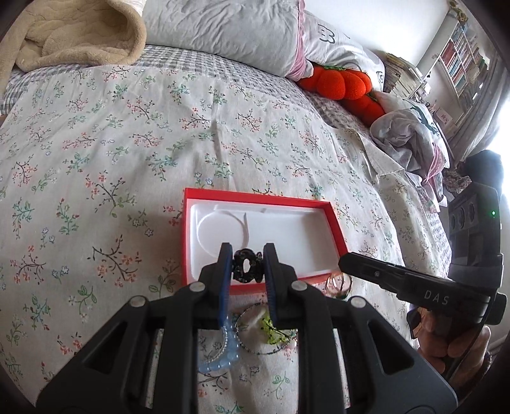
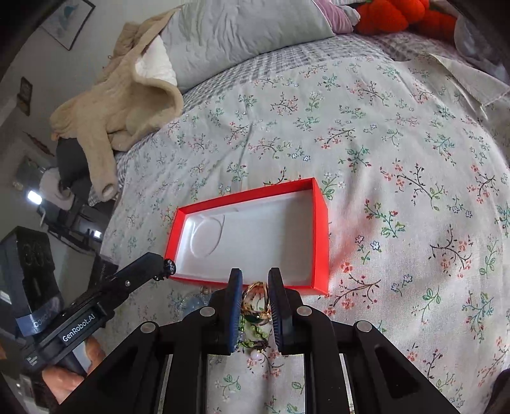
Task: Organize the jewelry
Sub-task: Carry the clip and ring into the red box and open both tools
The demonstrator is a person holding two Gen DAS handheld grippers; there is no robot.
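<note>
The left gripper [image 1: 245, 267] is angled downward, its blue-padded jaws clamped on a black beaded ring [image 1: 247, 266]. The right gripper [image 2: 255, 299] is angled downward likewise, jaws closed on a gold-coloured ring [image 2: 255, 301]. Each handle is gripped by a hand [image 1: 452, 347], low at the frame edge.

A floral bedspread [image 1: 127, 143] covers the bed, with a grey checked sheet [image 1: 178, 60] showing near the head. A beige fleece blanket [image 1: 73, 32] lies bunched beside a grey pillow [image 1: 223, 28]. Orange plush pumpkins [image 1: 344, 84] rest against crumpled bedding, near a bookshelf [image 1: 462, 60].
</note>
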